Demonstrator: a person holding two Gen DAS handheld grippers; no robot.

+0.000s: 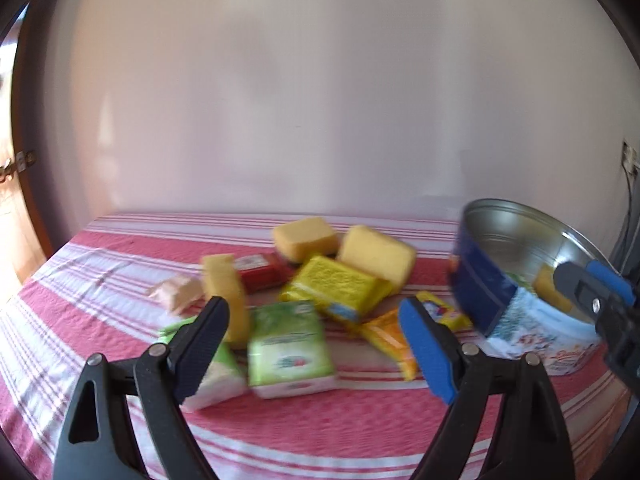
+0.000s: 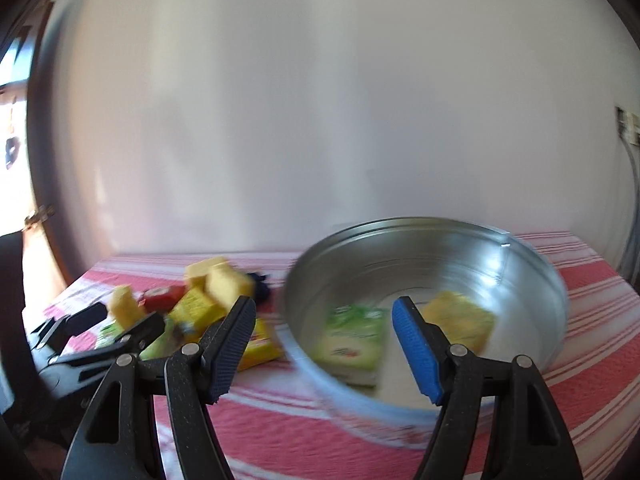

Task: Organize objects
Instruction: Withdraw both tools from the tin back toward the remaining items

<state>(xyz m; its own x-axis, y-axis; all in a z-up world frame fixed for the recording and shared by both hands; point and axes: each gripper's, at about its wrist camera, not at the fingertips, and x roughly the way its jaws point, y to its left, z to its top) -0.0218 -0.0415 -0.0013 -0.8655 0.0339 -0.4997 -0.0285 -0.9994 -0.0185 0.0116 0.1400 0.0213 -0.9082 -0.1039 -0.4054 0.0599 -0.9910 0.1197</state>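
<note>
1. Left wrist view: the left gripper (image 1: 316, 344) has its jaws spread wide with nothing clamped; a green tissue pack (image 1: 289, 347) lies on the striped cloth (image 1: 320, 432) just ahead, between the fingertips.
2. Beyond its tips lies a loose pile: yellow sponges (image 1: 376, 257), a yellow-green scrub pad (image 1: 336, 285) and a red packet (image 1: 262, 270).
3. To its right stands the round tin (image 1: 516, 276), tilted, with the right gripper's finger (image 1: 592, 296) at its rim.
4. Right wrist view: the right gripper (image 2: 324, 346) is also parted and empty, aimed into the tin (image 2: 424, 248).
5. Inside the tin lie a green pack (image 2: 352, 340) and a yellow sponge (image 2: 464, 320), blurred.
</note>
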